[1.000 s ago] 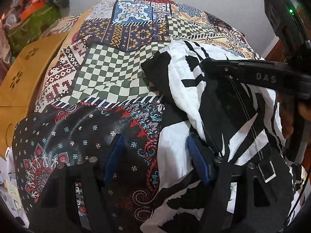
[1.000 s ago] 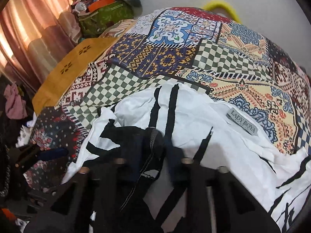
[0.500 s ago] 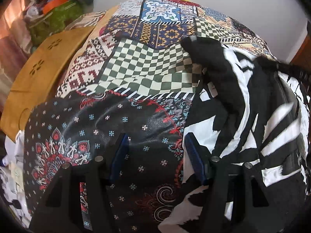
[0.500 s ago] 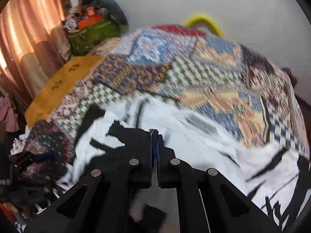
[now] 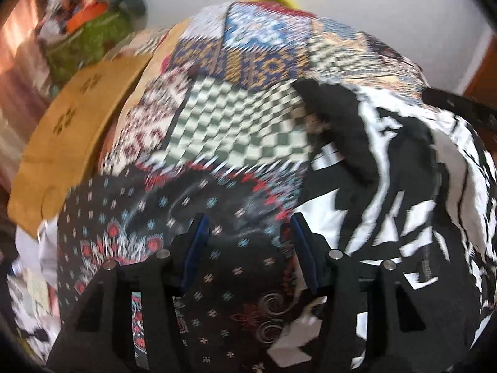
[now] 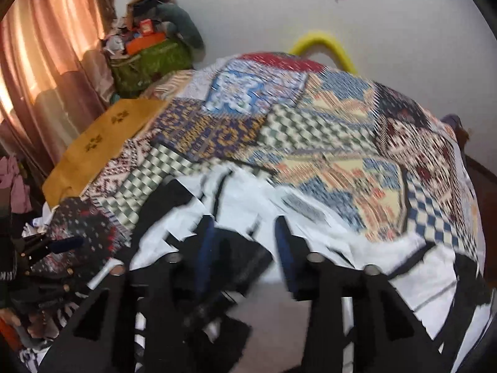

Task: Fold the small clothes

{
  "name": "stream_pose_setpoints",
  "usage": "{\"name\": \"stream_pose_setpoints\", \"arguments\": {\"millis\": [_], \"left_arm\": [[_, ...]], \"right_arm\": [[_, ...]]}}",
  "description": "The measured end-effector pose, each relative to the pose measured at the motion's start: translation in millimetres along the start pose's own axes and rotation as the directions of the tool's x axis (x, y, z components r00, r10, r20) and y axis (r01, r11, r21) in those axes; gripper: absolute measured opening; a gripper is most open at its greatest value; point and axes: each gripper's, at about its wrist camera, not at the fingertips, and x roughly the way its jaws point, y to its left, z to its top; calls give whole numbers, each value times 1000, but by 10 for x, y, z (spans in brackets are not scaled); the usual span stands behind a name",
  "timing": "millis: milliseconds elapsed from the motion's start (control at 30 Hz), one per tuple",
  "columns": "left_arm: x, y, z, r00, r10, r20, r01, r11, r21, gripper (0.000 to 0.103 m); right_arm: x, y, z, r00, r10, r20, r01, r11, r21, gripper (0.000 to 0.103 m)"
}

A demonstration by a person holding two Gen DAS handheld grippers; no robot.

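Observation:
A black-and-white patterned garment lies crumpled on the patchwork bedspread, at the right of the left wrist view. It also fills the lower middle of the right wrist view. My left gripper is open and empty over the dark floral patch, just left of the garment's edge. My right gripper is open above the garment, with nothing between its blue pads. Both views are blurred by motion.
An orange wooden board lies along the bed's left side. A green bag piled with clutter stands in the far left corner by the curtains. A yellow hoop leans on the wall behind the bed.
My right gripper was shut on a fold of the garment; it has opened and let the cloth drop. The garment has shifted right. My left gripper stayed open and drifted left.

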Motion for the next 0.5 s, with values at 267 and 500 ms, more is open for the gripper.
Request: {"name": "stream_pose_setpoints", "arguments": {"millis": [267, 500], "left_arm": [[213, -297, 106, 998, -51, -29, 53, 996, 76, 55], [297, -191, 81, 1000, -29, -8, 29, 999, 35, 65]], "right_arm": [[618, 429, 158, 983, 127, -134, -136, 989, -62, 42], [890, 491, 92, 984, 67, -165, -87, 989, -117, 8]]}}
